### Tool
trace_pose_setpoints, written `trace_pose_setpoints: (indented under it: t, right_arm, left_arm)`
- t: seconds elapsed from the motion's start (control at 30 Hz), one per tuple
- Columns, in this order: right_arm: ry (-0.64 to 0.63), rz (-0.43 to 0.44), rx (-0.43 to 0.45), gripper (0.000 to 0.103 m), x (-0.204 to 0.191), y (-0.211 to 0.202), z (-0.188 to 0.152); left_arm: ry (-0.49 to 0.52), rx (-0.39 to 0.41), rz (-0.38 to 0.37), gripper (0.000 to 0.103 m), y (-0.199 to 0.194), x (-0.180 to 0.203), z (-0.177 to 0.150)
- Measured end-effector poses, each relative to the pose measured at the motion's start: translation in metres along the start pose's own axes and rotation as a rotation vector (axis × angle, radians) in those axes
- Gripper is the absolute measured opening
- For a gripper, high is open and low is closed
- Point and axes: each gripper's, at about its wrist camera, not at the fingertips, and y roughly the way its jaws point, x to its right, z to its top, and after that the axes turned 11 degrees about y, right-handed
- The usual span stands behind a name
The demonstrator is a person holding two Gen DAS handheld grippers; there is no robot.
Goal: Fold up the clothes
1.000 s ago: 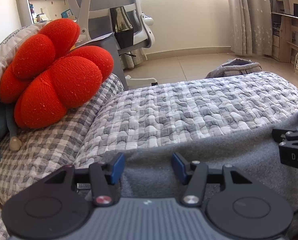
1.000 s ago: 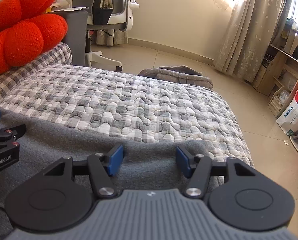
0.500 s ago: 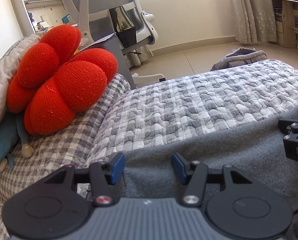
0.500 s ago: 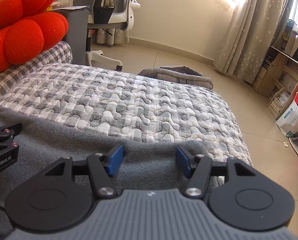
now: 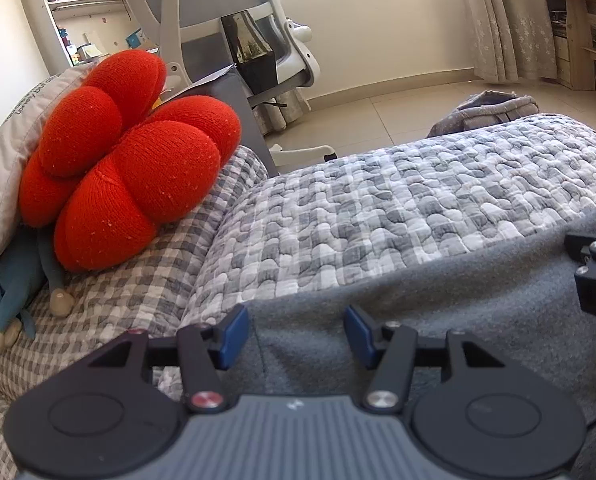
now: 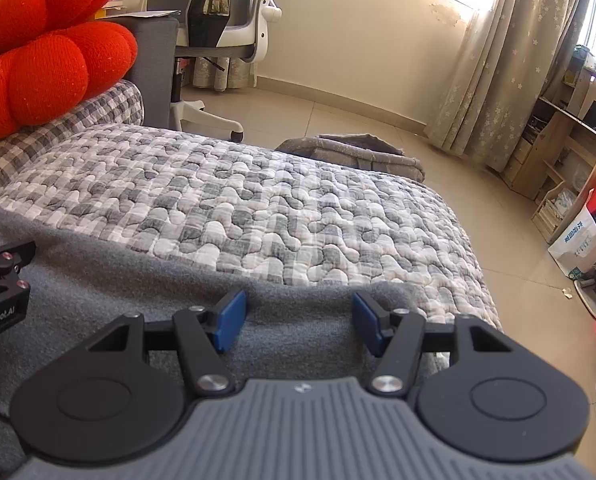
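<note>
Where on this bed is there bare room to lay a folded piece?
Free: the quilted cover between the grey garment in front and the bed's far edge, right of the red cushion. Crowded: the near strip, where the garment lies under the open left gripper and right gripper, and the cushion corner.

I see one grey cloth (image 5: pixel 438 304) on one checked bed cover (image 5: pixel 378 216). There is one big red cushion (image 5: pixel 126 160), one blue soft toy (image 5: pixel 10 292) and one white chair (image 5: pixel 226 20).

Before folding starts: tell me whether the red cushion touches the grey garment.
Apart. The left wrist view shows the red cushion separated from the grey garment by checked bedding.
</note>
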Motion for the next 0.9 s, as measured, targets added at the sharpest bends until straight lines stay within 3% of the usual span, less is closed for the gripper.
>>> trace_pose_setpoints:
  t: [0.27, 0.5, 0.7, 0.9]
  right_arm:
    - [0.0, 0.058, -0.017, 0.061, 0.012, -0.003, 0.0]
    - [0.078, 0.228, -0.028, 0.063, 0.027, -0.027, 0.006]
    - [0.034, 0.32, -0.113, 0.063, 0.005, -0.028, -0.002]
    - [-0.007, 0.315, -0.135, 0.066, 0.007, -0.023, -0.01]
  left_arm:
    - [-0.005, -0.007, -0.009, 0.058, 0.0, -0.013, -0.007]
    - [-0.138, 0.028, -0.12, 0.056, -0.017, -0.04, -0.014]
    - [-0.078, 0.012, -0.241, 0.056, -0.024, -0.017, -0.011]
    - [-0.043, -0.013, -0.248, 0.057, -0.02, -0.015, -0.018]
